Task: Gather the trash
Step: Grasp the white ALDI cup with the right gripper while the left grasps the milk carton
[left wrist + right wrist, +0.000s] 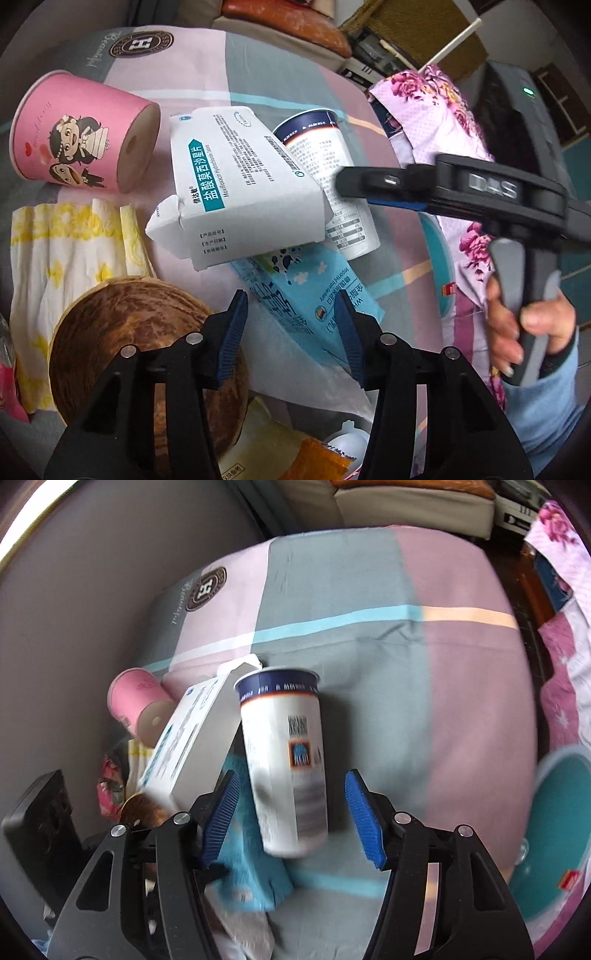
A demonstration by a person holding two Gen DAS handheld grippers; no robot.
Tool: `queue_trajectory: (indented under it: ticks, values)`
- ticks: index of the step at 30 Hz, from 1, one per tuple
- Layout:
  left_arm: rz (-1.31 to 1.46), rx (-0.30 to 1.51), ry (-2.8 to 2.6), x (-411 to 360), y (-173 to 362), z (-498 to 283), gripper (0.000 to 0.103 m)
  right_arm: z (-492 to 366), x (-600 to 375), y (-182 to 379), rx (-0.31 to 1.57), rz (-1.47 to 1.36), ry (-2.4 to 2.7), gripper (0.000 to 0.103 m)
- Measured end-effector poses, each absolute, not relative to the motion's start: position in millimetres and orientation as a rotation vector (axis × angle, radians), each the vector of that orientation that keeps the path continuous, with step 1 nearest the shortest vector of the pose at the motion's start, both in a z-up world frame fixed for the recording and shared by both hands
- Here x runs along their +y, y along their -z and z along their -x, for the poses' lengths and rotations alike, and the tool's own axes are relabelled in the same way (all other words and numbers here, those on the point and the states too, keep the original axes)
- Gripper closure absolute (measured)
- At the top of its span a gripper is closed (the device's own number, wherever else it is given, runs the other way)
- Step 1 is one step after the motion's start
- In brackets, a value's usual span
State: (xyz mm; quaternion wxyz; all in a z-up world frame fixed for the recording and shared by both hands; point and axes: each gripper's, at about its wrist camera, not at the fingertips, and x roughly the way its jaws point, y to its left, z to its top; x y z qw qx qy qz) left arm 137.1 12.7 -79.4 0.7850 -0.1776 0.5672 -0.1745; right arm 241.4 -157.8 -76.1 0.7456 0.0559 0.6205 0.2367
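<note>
Your right gripper (291,812) straddles the white cup (284,760) lying on the bedsheet (406,664) — jaws apart, not pressing it. Your left gripper (291,325) hangs open over the blue carton (295,291), gripping nothing.

My right gripper (291,819) straddles the white cup (284,760), pads clear of it on both sides. Left of the cup the box (192,746) leans in close, a blue carton (251,856) under it. To the right the cloth (424,701) lies bare as far as the teal bin (554,830). My left gripper (291,328) hangs over the carton, the coconut shell (140,332) crowding its left finger.
</note>
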Motion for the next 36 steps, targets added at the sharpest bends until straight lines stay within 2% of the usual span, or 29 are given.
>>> queue_trajectory:
  ticks: [1, 3, 10, 17, 20, 22, 25, 33, 36]
  values:
    - [0.388, 1.226, 0.377, 13, 80, -137, 0.052, -245, -155, 81, 1.368, -0.126, -0.520, 0.045]
    - [0.394, 1.232, 0.375, 14, 79, -138, 0.050, -249, -154, 88, 1.380, -0.142, -0.531, 0.057]
    - [0.411, 1.220, 0.332, 5, 63, -147, 0.038, -232, -192, 80, 1.355, -0.197, -0.491, 0.057]
    - [0.386, 1.248, 0.155, -20, 74, -161, 0.024, -201, -245, 77, 1.345, -0.269, -0.442, 0.057]
    - [0.336, 1.263, 0.119, -32, 84, -164, 0.024, -185, -263, 73, 1.330, -0.285, -0.430, 0.057]
    - [0.283, 1.248, 0.143, -41, 82, -158, 0.033, -173, -273, 72, 1.320, -0.303, -0.426, 0.057]
    - [0.210, 1.241, 0.215, -56, 77, -145, 0.040, -159, -288, 69, 1.311, -0.321, -0.424, 0.057]
    - [0.086, 1.261, 0.372, -79, 82, -121, 0.040, -137, -306, 77, 1.324, -0.339, -0.401, 0.057]
    - [0.102, 1.281, 0.355, -78, 85, -121, 0.034, -137, -306, 85, 1.344, -0.336, -0.393, 0.056]
